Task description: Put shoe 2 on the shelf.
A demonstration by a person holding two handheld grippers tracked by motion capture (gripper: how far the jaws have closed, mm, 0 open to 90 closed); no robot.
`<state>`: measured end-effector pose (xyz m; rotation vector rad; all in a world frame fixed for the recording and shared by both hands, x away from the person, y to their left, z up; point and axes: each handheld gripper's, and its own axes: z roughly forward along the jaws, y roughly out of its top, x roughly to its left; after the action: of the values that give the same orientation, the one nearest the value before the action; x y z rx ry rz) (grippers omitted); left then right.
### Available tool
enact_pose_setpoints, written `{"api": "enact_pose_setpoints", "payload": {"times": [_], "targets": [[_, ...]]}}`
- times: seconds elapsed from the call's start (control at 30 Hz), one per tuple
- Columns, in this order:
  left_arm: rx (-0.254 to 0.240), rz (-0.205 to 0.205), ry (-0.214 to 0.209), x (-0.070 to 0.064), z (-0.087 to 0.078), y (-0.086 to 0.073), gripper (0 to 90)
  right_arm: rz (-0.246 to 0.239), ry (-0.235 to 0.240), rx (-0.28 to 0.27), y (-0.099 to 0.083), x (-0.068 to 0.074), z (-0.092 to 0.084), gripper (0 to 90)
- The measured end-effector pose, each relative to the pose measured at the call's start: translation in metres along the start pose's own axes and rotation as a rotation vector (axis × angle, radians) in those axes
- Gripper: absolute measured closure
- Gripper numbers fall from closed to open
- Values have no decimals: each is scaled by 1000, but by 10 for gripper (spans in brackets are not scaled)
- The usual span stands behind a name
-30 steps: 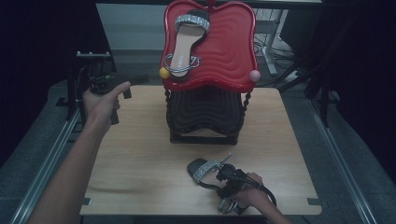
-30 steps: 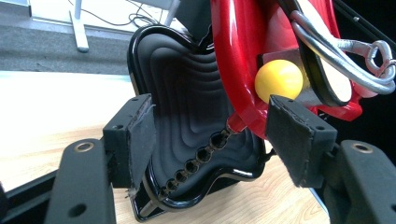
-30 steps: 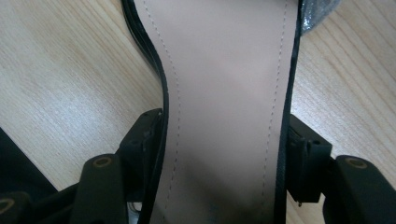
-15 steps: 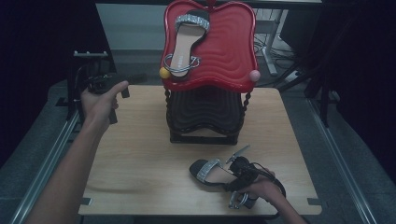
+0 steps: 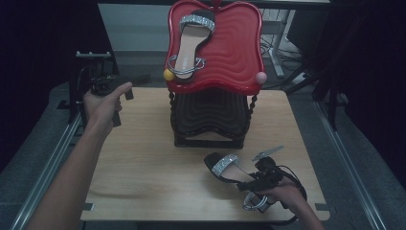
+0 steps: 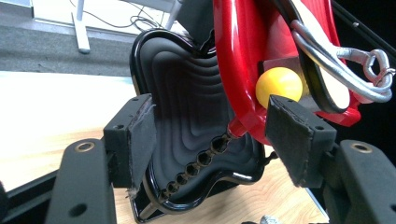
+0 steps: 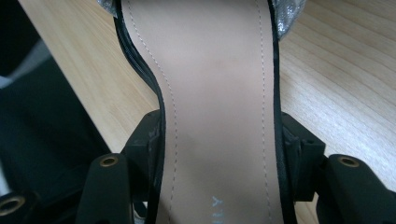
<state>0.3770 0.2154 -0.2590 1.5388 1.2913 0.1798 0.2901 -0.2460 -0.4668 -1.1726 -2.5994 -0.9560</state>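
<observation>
- My right claw (image 7: 219,154) clamps the sandal (image 7: 215,102) across its waist, jaws just narrowed onto it.
- Sandal (image 5: 229,168) lies lengthwise along the claw, sparkly strap end pointing away toward the stand (image 5: 210,120).
- My left claw (image 6: 210,140) hangs wide open, holding nothing.

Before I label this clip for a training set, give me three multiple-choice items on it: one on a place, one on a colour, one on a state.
1. Where does the sandal on the stand lie?
A. On the red tray
B. On the floor
C. Under the table

2. What colour is the ball beside the left gripper?
A. Green
B. Yellow
C. White

3. How does the right gripper stand?
A. Open over bare wood
B. Closed on a cup
C. Closed on the second sandal

Answers:
1. A, it rests on the tilted red tray in the high view.
2. B, the left gripper view shows it yellow at the tray's edge.
3. C, both pads press the sole's edges in the right gripper view.
</observation>
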Motion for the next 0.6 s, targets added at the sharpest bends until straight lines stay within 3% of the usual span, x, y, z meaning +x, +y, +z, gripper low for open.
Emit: {"api": "enact_pose_setpoints", "payload": {"times": [0.27, 0.6], "targets": [[0, 2, -1, -1, -1, 1, 338, 84, 50, -108, -27, -25, -31, 428], [-1, 2, -2, -2, -1, 1, 339, 203, 41, -219, -60, -55, -68, 428]]}}
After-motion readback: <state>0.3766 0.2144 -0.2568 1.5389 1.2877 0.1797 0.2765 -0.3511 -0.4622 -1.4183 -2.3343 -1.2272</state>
